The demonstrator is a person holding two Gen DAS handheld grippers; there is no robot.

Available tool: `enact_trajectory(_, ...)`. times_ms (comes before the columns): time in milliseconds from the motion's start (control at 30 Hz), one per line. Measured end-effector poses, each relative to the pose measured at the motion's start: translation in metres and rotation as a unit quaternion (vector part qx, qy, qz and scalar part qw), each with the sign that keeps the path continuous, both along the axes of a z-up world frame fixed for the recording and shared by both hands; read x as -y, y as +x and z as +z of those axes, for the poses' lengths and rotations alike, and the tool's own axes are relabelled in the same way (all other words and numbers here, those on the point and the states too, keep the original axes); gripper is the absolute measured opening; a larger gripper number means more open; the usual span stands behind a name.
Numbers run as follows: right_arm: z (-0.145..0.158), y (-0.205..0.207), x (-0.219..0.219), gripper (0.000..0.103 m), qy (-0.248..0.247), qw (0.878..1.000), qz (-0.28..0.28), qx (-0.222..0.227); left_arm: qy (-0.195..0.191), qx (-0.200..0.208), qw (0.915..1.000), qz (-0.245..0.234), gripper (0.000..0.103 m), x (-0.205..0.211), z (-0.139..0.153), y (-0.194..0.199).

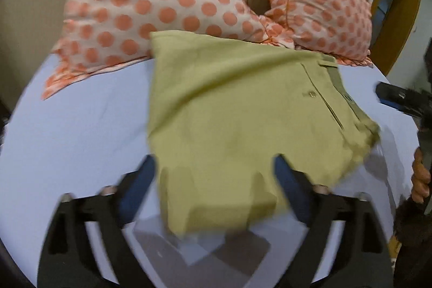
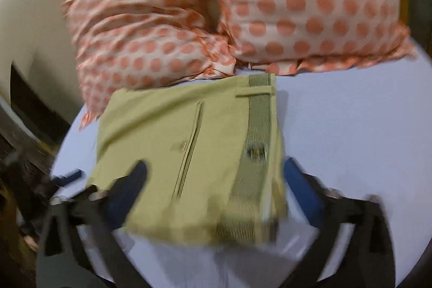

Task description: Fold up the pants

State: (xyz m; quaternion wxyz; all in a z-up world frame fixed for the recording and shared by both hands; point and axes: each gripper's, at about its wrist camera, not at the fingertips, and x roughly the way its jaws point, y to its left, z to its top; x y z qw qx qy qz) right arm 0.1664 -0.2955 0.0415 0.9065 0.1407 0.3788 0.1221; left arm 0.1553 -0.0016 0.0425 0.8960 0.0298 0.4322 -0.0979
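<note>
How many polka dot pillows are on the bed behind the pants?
2. One pillow lies behind the pants on the left, the other pillow on the right; both touch in the middle. More could sit out of frame.

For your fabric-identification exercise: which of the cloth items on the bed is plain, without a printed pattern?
The olive-green pants, folded between the open grippers; the pillows behind them carry orange polka dots.

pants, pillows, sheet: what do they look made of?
Pants: matte olive woven cloth, likely cotton twill; ribbed elastic-looking waistband. Pillows: thin, slightly glossy printed fabric with orange dots, creased. Sheet: smooth pale lavender cloth. Blur leaves the weaves uncertain.
</note>
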Motion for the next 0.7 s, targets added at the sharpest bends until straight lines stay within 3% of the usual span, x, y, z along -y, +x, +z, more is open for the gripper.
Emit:
enact_trajectory(100,-0.005,-0.05,-0.018,0.102,-0.021,0.999,0.02,0.017,0.009,-0.002,0.9998,0.017,0.101,-0.008,-0.004,-0.051)
enact_trajectory(233,-0.037,-0.081,-0.048,0.102,-0.044,0.999,0.03,-0.01,0.03,-0.017,0.9987,0.037,0.101,-0.008,-0.023,-0.087)
enact_trajectory(400,-0.059,-0.083,-0.075,0.102,-0.105,0.994,0.003,-0.031,0.057,-0.017,0.9966,0.057,0.101,-0.009,-0.039,-0.096)
enact_trajectory(600,-0.071,-0.092,-0.09,0.102,-0.159,0.986,-0.014,-0.036,0.037,-0.017,0.9971,0.064,0.101,-0.014,-0.046,-0.101)
enact_trajectory(700,-0.071,-0.093,-0.09,0.102,-0.156,0.987,-0.022,-0.04,0.036,-0.011,0.9971,0.065,0.101,-0.013,-0.046,-0.103)
